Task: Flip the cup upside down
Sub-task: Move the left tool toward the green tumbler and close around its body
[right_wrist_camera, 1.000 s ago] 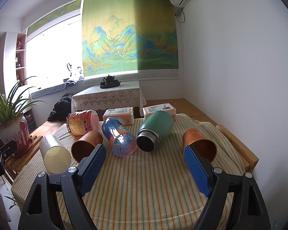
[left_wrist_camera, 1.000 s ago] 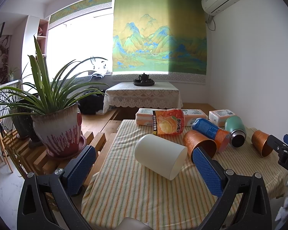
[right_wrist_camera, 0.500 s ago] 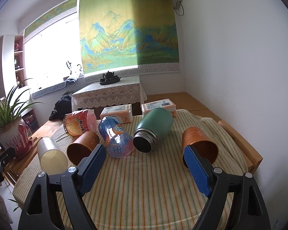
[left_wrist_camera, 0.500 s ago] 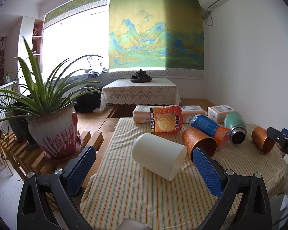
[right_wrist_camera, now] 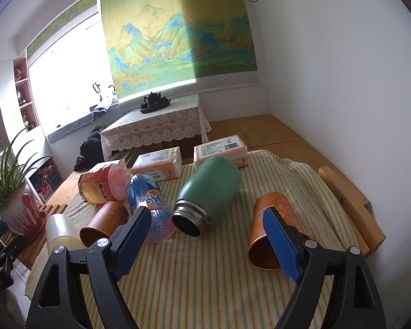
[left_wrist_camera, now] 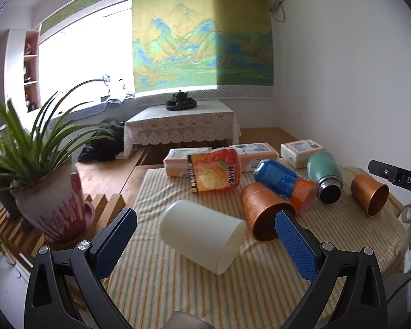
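1. On the striped tablecloth [left_wrist_camera: 178, 288], every vessel lies on its side — none stands upright.
2. Left gripper [left_wrist_camera: 205, 244]: fingers spread wide apart, grasping nothing. The white cup [left_wrist_camera: 202, 237] lies between the two blue pads in the left wrist view, beyond their tips and touching neither; its open mouth faces the lower right, its closed base the upper left.
3. Copper cup [left_wrist_camera: 265, 215], just right of the white cup, mouth turned toward the camera; the right blue pad [left_wrist_camera: 296, 246] overlaps its rim in the view, and contact cannot be told.
4. Right gripper [right_wrist_camera: 208, 242]: fingers likewise parted and released, holding nothing. A second copper cup [right_wrist_camera: 271, 227] lies at the right pad, partly hidden behind it, mouth facing the lower left; whether pad and cup touch cannot be told.
5. Green flask [right_wrist_camera: 208, 197], on its side near the middle of the right wrist view, its dark mouth facing the camera, beyond the gap between the fingers.
6. Blue-and-orange cup [right_wrist_camera: 150, 208], just left of the flask, behind the left pad's tip.
7. Orange-printed cup [left_wrist_camera: 213, 174], farther back, beside the tissue packs [left_wrist_camera: 249, 153] at the table's far edge.
8. Potted plant [left_wrist_camera: 49, 192] — on a wooden rack left of the table.
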The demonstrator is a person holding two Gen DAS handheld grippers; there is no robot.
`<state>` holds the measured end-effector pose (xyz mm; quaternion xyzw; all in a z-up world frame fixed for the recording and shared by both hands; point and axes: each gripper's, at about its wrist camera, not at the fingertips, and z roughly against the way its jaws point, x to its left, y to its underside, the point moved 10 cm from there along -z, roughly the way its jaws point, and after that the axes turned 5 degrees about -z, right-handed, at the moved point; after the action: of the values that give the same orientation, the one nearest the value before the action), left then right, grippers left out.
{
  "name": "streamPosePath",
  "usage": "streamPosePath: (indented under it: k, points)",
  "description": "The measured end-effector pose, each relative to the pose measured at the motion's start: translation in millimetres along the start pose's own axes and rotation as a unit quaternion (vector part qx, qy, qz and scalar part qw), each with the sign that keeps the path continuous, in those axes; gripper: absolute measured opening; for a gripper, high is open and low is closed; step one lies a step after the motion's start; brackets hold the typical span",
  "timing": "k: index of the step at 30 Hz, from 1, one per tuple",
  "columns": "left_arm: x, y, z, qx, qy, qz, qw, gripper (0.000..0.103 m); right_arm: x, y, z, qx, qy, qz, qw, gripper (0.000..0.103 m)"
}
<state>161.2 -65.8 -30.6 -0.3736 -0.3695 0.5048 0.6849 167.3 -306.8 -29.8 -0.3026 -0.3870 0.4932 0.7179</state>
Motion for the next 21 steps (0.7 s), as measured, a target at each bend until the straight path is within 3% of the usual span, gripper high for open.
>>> streamPosePath:
  k: [5, 9, 14, 16, 21]
  points:
    - [-36, -30, -26, 0.034, 0.065, -0.026, 0.9970, 0.102, -18, -9, -1, 0.009, -0.008, -0.030, 0.999, 0.080]
    - [-78, -55, -57, 0.087, 0.129, -0.038, 0.9871, 0.102, -39, -17, 7, -0.003, -0.003, -0.049, 0.999, 0.080]
    - [-142, -86, -95, 0.155, 0.196, -0.067, 0.9660, 0.102, -68, -20, 20, -0.013, 0.006, -0.073, 0.997, 0.080]
    - [-167, -95, -114, 0.181, 0.203, -0.076, 0.9592, 0.102, -82, -21, 26, -0.019, 0.010, -0.085, 0.996, 0.080]
    - [-226, -93, -161, 0.265, 0.234, -0.088, 0.9315, 0.102, -110, -22, 44, -0.036, 0.022, -0.106, 0.993, 0.080]
